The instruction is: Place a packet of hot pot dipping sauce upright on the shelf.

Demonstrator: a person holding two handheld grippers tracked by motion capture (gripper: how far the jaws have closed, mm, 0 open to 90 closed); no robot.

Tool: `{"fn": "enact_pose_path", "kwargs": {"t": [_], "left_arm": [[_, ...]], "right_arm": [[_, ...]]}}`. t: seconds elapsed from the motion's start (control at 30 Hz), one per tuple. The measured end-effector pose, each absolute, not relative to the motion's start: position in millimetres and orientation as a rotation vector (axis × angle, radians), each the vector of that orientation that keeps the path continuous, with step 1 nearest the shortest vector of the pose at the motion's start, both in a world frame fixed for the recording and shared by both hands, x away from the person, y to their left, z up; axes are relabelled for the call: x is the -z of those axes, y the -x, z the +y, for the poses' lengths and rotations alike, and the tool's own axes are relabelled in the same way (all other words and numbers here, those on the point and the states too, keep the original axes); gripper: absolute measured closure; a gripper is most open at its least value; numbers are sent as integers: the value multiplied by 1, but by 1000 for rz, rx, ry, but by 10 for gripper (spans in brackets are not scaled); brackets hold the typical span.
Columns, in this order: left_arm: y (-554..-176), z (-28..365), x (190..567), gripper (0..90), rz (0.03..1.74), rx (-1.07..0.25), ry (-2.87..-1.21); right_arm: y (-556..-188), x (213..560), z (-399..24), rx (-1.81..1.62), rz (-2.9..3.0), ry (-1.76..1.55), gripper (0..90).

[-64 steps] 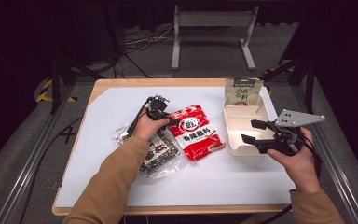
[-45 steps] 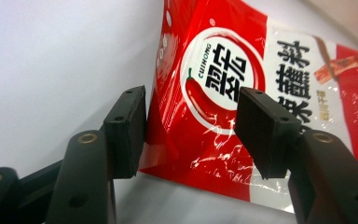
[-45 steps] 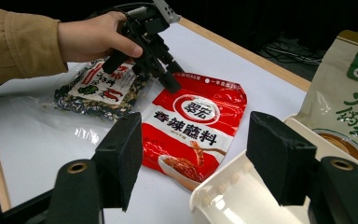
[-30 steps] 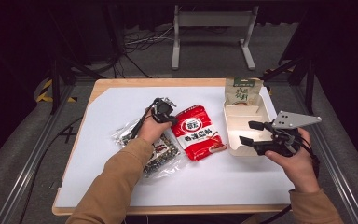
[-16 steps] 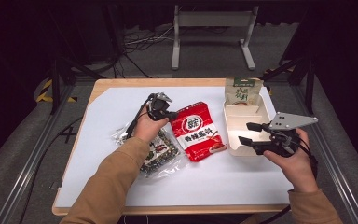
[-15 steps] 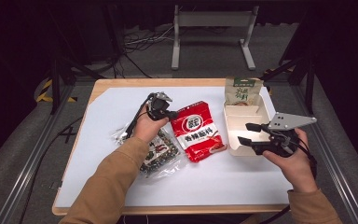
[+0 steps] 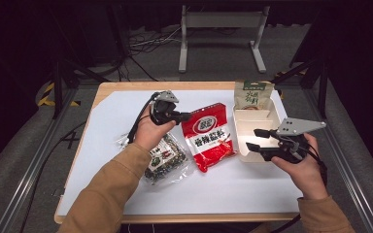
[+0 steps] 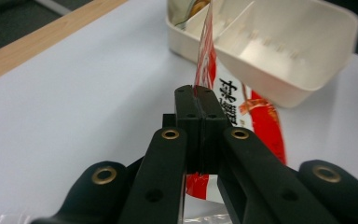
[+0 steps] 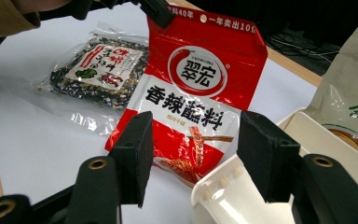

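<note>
Since a second back the left tongs (image 7: 183, 116) pinched the red packet's (image 7: 208, 136) top edge and tipped it up at 9 o'clock of the tray (image 7: 243, 155), still unloaded, while right tongs (image 7: 256, 139) stayed spread there.

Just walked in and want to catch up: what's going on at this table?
A person works two handheld grippers. The left gripper is shut on the top edge of the red seasoning packet, tilting it up off the table. The right gripper straddles the near corner of the white divided tray, pads not yet pressing. A green packet stands in the tray; a clear bag of dark mix lies beside the red one.
</note>
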State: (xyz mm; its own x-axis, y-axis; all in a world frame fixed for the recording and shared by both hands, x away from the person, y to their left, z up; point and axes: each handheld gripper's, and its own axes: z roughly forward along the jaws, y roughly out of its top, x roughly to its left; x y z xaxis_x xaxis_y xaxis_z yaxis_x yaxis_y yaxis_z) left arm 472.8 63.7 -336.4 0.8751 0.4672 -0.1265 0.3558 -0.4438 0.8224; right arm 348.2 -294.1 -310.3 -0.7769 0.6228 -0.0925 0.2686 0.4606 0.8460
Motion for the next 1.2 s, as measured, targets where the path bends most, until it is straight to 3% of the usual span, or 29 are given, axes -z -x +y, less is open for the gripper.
{"fn": "enact_pose_path", "kwargs": {"t": [0.53,0.87,1.2], "left_arm": [[-425,59,299,899,406,-105,-2052],[-392,46,279,900,281,-156,-2076],[-373,45,264,900,212,-175,-2056]], "right_arm": [[-346,307,-297,-1248,2312,-750,457],[-345,305,-299,-1248,2316,-743,451],[-347,313,-291,-1220,2406,-689,387]]}}
